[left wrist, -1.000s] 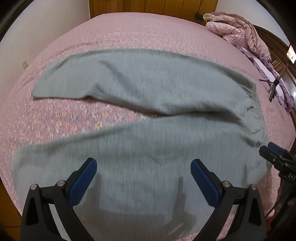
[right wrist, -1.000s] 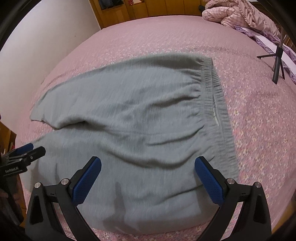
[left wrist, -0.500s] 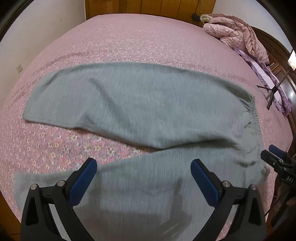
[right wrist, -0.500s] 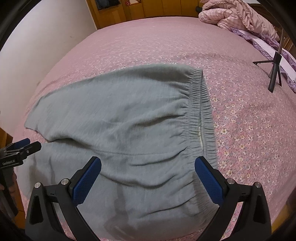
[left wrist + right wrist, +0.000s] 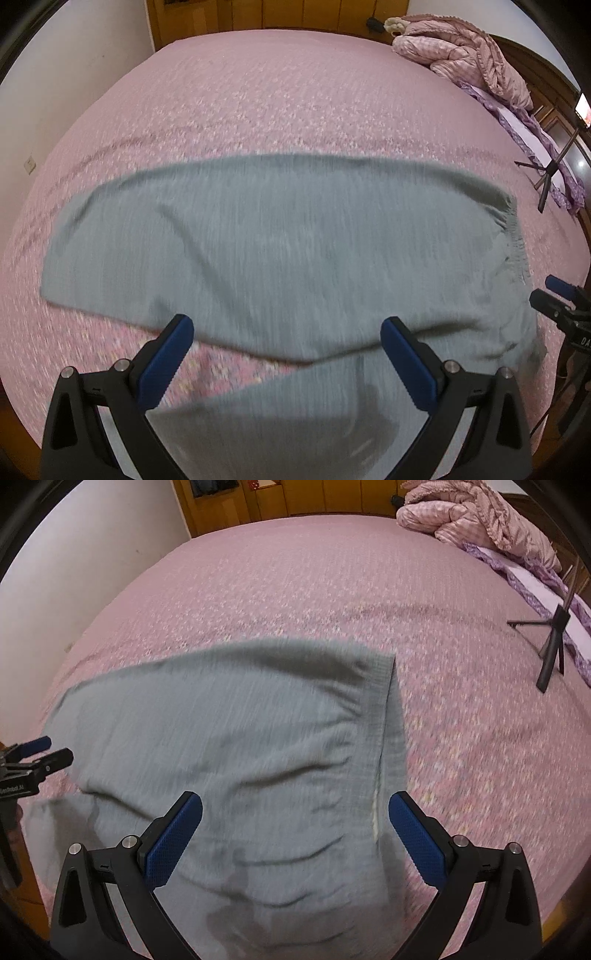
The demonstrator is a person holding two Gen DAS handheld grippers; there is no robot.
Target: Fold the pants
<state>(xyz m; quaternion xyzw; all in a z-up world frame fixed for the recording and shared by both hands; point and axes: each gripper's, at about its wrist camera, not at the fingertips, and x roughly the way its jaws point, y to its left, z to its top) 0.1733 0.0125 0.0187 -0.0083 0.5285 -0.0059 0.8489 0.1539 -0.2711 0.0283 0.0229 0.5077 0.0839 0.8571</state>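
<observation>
Left wrist view: your left gripper (image 5: 286, 354) has its jaws spread wide with nothing between them, hovering over the near leg of the pants (image 5: 280, 251). The pants lie spread on the bed (image 5: 280, 96), legs running left and waistband (image 5: 515, 240) at the right. The far leg lies flat across the middle; the near leg runs under the gripper toward the near edge, and a wedge of bedspread shows between the two legs. Your right gripper (image 5: 554, 295) shows at the right edge, just beside the waistband; from here you cannot tell whether it touches the cloth. A quilt (image 5: 461, 62) is bunched at the far right corner and a tripod (image 5: 546, 173) stands on the right. Frame is motion-blurred. Right wrist view: your right gripper (image 5: 295, 830) is also wide open and holds nothing, positioned over the waistband (image 5: 388, 746) end, the band running near-to-far between the fingers. The pants (image 5: 221, 738) extend left toward your left gripper (image 5: 40, 755) at the left edge. The tripod (image 5: 554, 642) is far right, well apart from the pants, and the quilt (image 5: 480, 513) is at the far right.
</observation>
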